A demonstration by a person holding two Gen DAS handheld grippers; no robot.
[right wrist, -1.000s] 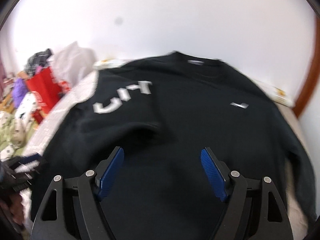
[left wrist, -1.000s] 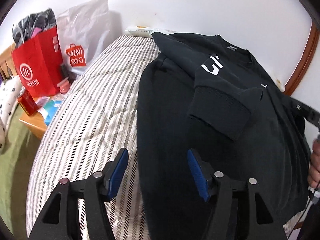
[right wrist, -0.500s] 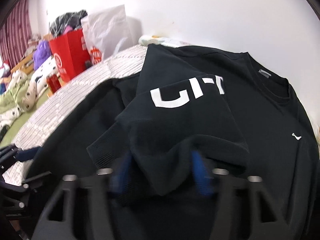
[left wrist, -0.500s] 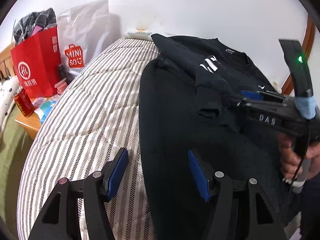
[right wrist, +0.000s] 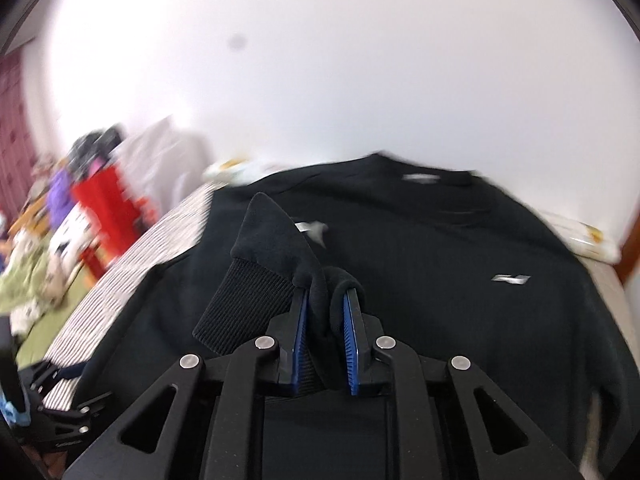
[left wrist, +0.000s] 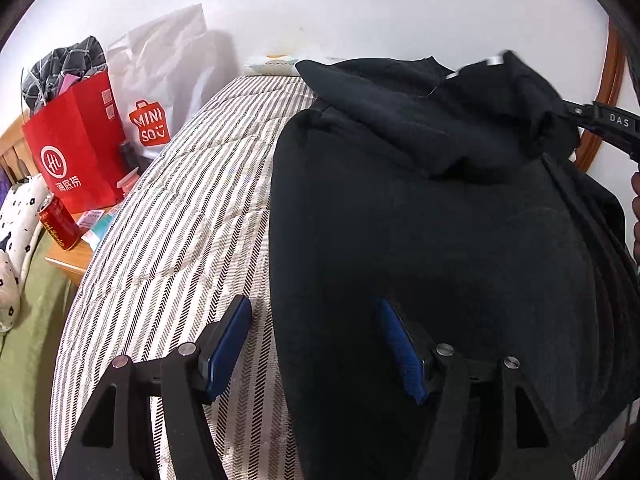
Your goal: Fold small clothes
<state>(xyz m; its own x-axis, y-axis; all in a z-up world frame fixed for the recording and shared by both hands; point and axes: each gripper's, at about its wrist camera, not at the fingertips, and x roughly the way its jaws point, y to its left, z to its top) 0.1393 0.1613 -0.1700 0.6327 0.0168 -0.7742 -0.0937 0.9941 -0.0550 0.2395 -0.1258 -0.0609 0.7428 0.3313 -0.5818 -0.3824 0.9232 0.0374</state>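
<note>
A black sweatshirt [left wrist: 420, 240] is lying front-up across a striped mattress [left wrist: 192, 240], its collar pointing toward the far white wall and its hem toward the cameras. A small white logo [right wrist: 511, 279] is showing on one side of the chest, and a pale label [right wrist: 420, 178] is sitting inside the neckline. One sleeve [right wrist: 276, 240] is being lifted off the body of the garment, folding over the chest; its ribbed cuff [right wrist: 244, 304] is hanging loose beside the bunched cloth that is being pinched. White lettering [right wrist: 314, 230] on that sleeve is only partly showing, blurred. The lower body panel is lying flat, with its left edge running along the mattress stripes
</note>
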